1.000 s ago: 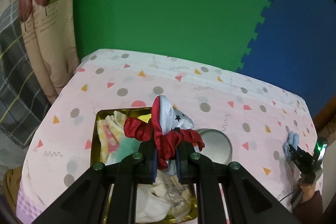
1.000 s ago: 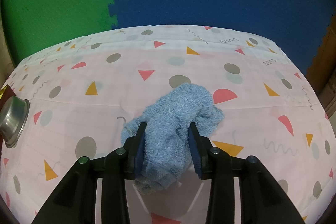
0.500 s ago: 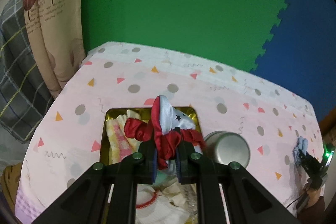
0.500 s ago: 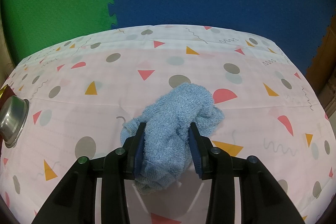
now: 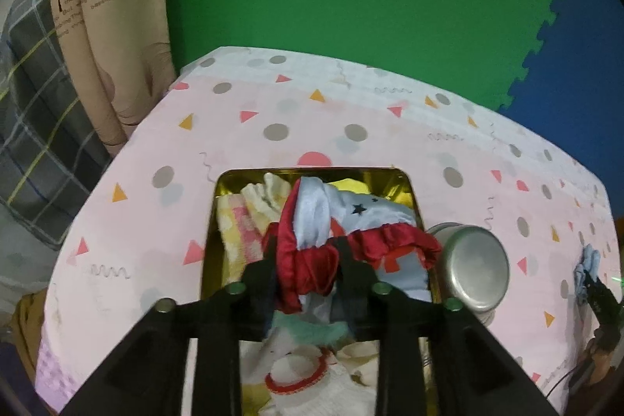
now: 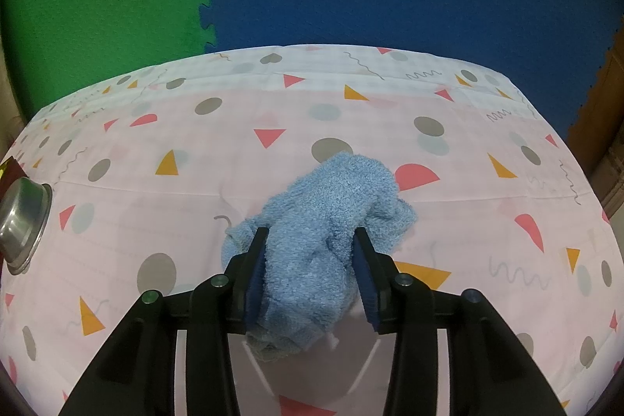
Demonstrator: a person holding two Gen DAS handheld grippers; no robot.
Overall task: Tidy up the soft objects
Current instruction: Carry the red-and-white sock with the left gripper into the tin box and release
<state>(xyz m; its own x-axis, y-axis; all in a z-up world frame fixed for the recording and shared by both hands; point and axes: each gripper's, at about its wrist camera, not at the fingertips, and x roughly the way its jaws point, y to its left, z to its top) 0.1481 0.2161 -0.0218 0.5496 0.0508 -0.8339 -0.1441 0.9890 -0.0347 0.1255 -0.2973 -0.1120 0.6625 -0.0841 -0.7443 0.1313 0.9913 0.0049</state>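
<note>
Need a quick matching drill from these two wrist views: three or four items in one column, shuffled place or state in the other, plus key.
Things:
1. red and white satin cloth with black stars
2. fluffy light blue towel
3. round steel bowl
4. gold metal tin

Places or states:
A. upside down on the tablecloth, beside the tin
B. between the left gripper jaws, which have just been opening
C. on the tablecloth, clamped by the right gripper
D. holds a pile of soft cloths

Pairs: 1-B, 2-C, 3-A, 4-D
</note>
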